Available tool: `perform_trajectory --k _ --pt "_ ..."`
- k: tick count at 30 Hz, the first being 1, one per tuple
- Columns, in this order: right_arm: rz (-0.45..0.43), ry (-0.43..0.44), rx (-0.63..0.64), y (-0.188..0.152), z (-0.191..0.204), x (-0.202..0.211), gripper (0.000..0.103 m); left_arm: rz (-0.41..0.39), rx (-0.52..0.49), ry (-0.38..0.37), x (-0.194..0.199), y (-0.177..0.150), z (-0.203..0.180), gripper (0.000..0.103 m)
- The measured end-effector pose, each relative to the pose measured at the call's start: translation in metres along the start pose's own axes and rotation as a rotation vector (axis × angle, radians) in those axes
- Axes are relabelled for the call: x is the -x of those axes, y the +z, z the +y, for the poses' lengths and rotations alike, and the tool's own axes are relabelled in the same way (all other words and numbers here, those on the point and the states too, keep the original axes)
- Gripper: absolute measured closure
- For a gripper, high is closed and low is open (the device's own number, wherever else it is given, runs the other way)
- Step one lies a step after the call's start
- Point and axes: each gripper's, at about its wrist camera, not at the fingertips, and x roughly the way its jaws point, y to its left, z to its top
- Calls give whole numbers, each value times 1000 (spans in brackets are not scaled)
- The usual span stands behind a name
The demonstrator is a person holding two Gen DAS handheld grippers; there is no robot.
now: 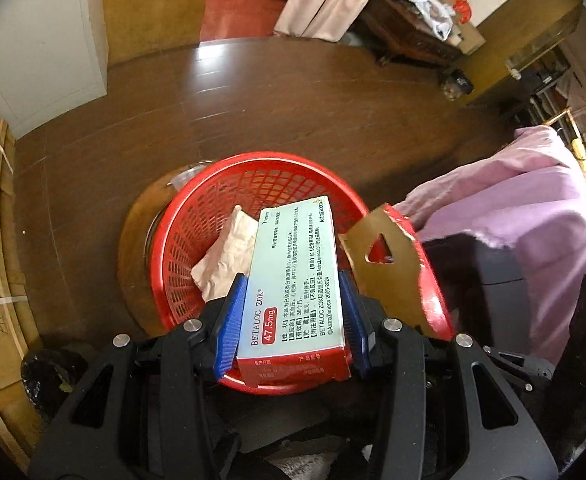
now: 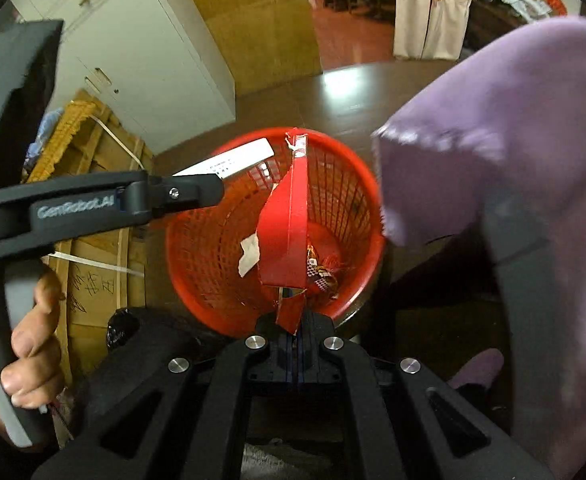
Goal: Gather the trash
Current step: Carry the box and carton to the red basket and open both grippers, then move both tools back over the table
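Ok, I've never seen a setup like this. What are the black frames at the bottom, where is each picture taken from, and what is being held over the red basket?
No robot here: a person holds a hand-held two-finger gripper in each hand, each with a camera looking along its fingers. The black frames are the grippers' own bodies.

The left wrist view shows the left gripper with its blue pads clamped on a medicine box above the red basket, which stands on the wooden floor. A crumpled paper lies inside.

The right wrist view shows the right gripper shut on a torn piece of red cardboard over the same basket. The person's hand and a purple sleeve show at the sides.
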Motion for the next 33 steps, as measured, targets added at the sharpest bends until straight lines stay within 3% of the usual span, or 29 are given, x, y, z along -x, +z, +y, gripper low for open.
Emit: perform_trajectory --k 6,9,11,12,13,15,18,24,29,33 --pt "50 2 11 5 0 -29 101 36 28 30 -17 3 -5 55" --pt "62 37 -9 0 -6 -37 98 34 65 -4 -14 4 -2 54" --pt "45 39 -5 0 -6 -36 97 30 73 4 -12 3 0 45" --pt "43 43 -3 1 -5 -35 92 29 79 3 -10 3 1 43" --pt "36 47 -2 2 -4 -36 77 26 84 -1 -7 3 1 42" --pt "25 42 0 0 -1 -32 63 14 82 -7 -1 4 -1 41" --pt "8 58 14 -3 5 -21 64 -29 64 -4 12 6 -8 39" --pt "-29 58 42 -17 4 18 64 -99 25 -8 37 6 -27 35" --pt "-127 50 21 -39 -8 82 63 -134 -24 -51 61 5 -47 35" --pt "-231 -20 -32 -59 -29 148 46 -174 -98 -100 85 1 -80 32"
